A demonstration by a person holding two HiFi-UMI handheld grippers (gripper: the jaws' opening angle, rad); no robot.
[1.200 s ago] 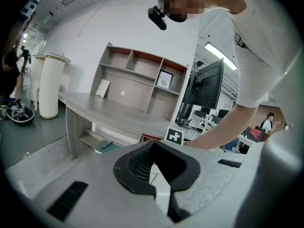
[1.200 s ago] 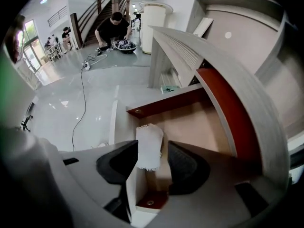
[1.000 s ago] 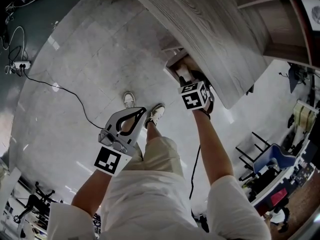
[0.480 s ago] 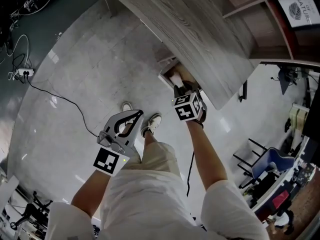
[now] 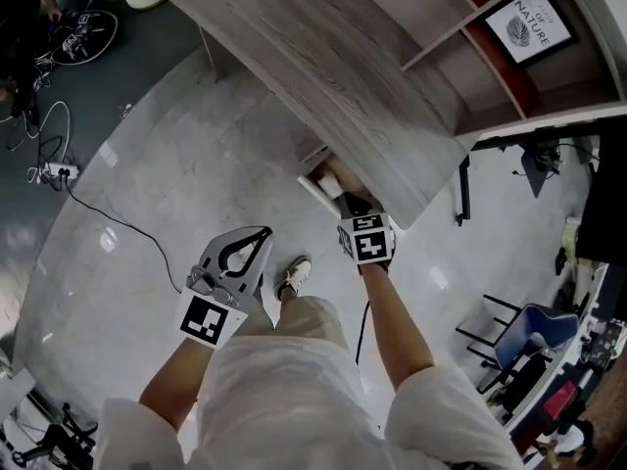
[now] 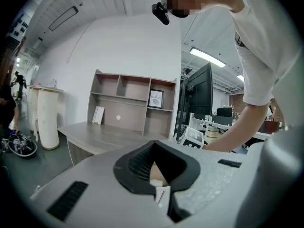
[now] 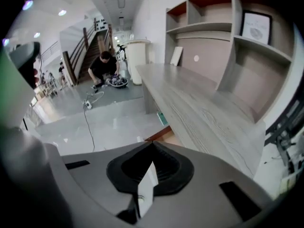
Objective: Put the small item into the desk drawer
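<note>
The desk drawer (image 5: pixel 315 180) stands pulled out from under the grey wooden desktop (image 5: pixel 323 76), and its brown edge (image 7: pixel 159 133) shows past my right jaws. A small pale item (image 5: pixel 331 174) lies inside it; I cannot make out what it is. My right gripper (image 5: pixel 350 207) hangs at the drawer's front, shut with nothing between its pads (image 7: pixel 152 145). My left gripper (image 5: pixel 263 233) is held off to the left over the floor, well away from the drawer. It is shut and empty (image 6: pixel 154 144) and points toward the desk.
A shelf unit (image 5: pixel 490 57) with a framed picture (image 5: pixel 529 25) stands on the desk's far side. A power strip and cable (image 5: pixel 59 172) lie on the tiled floor at the left. The person's shoe (image 5: pixel 293 274) is below the drawer. Chairs (image 5: pixel 534 326) stand at the right.
The head view has swung so that the shelf and its picture come in. The right gripper stays at the drawer's front. The left gripper has hardly moved.
</note>
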